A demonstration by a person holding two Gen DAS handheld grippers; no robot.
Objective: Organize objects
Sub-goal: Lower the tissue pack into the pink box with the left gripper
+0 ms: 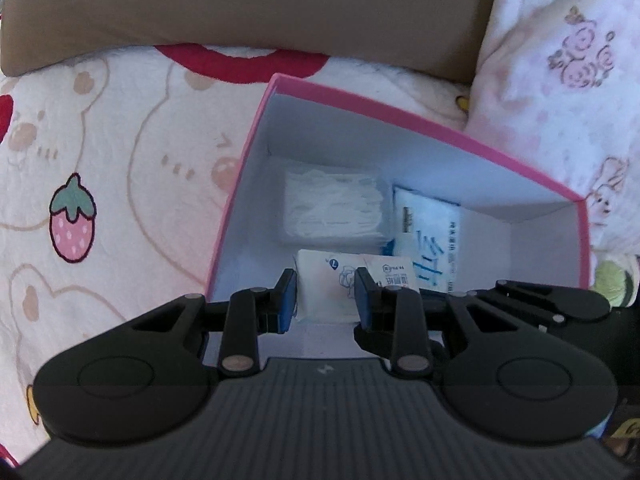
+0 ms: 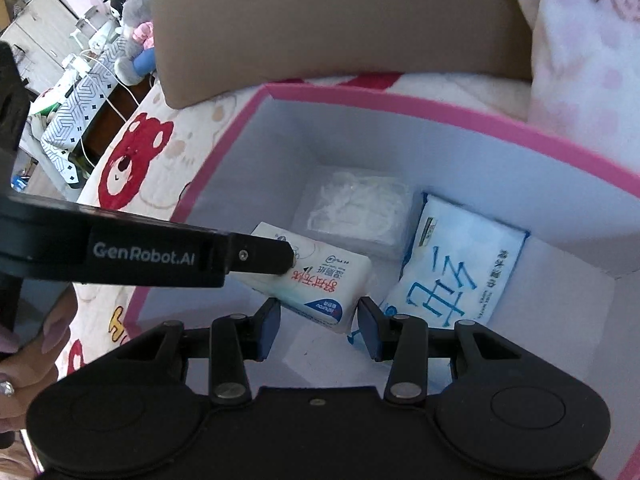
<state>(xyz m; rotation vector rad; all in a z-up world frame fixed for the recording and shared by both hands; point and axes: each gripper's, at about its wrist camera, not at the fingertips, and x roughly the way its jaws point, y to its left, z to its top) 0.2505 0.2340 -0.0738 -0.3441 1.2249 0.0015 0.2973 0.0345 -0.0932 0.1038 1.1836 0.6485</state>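
Observation:
A small white wet-wipe pack (image 1: pixel 324 292) with red and blue print hangs tilted inside the open pink box (image 1: pixel 400 114), just above its white floor. My left gripper (image 1: pixel 326 280) is shut on one end of the pack, across its thickness. In the right wrist view that gripper (image 2: pixel 280 258) reaches in from the left onto the pack (image 2: pixel 320 284). My right gripper (image 2: pixel 318 312) is shut on the pack's near corner, inside the pink box (image 2: pixel 520 128). On the floor lie a clear bag of white items (image 1: pixel 332 208) (image 2: pixel 356 208) and a larger blue-and-white wipes pack (image 1: pixel 432 240) (image 2: pixel 460 268).
The box stands on a bedsheet (image 1: pixel 100 140) printed with bears and strawberries. A brown cushion (image 1: pixel 240 8) lies behind it and a pink floral quilt (image 1: pixel 568 80) to its right. A person's hand (image 2: pixel 28 352) holds the left gripper. Plush toys (image 2: pixel 136 12) sit far left.

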